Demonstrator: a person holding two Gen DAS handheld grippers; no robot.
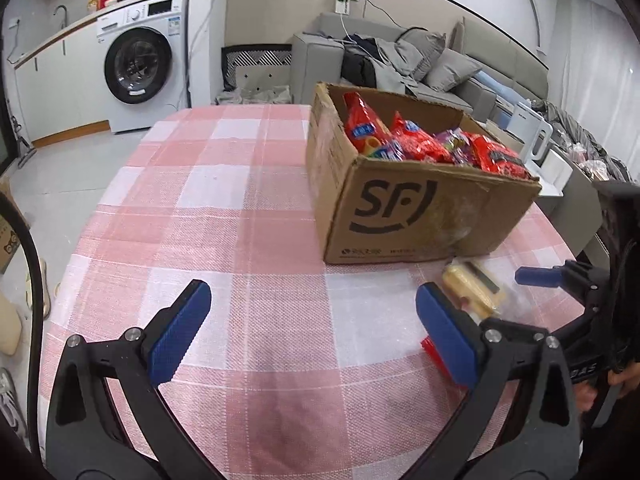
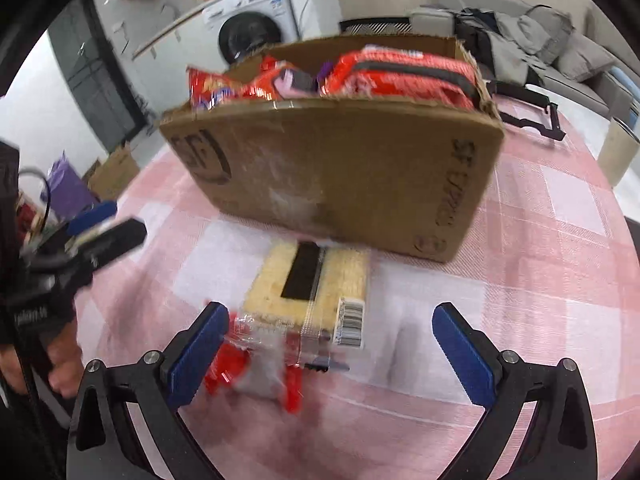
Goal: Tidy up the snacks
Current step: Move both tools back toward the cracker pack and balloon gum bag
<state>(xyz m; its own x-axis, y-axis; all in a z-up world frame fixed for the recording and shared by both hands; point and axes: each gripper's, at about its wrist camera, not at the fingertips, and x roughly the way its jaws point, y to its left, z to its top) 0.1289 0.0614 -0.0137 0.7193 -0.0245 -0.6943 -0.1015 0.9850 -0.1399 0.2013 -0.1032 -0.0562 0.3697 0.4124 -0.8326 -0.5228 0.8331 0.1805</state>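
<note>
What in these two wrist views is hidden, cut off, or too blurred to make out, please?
- Cracker packet: motion blur in the right wrist view makes its label unreadable; in the left wrist view the left gripper finger hides part of it.
- Cardboard box: its walls and the top red snack bags hide anything lower inside.
- Right gripper: the lower frame edge cuts off its body.

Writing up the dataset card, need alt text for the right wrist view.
The open right gripper hovers over a clear-wrapped cracker packet lying on a pink checked tablecloth, just in front of a cardboard box filled with red snack bags. The left gripper shows at the left edge; the picture is motion-blurred.
</note>
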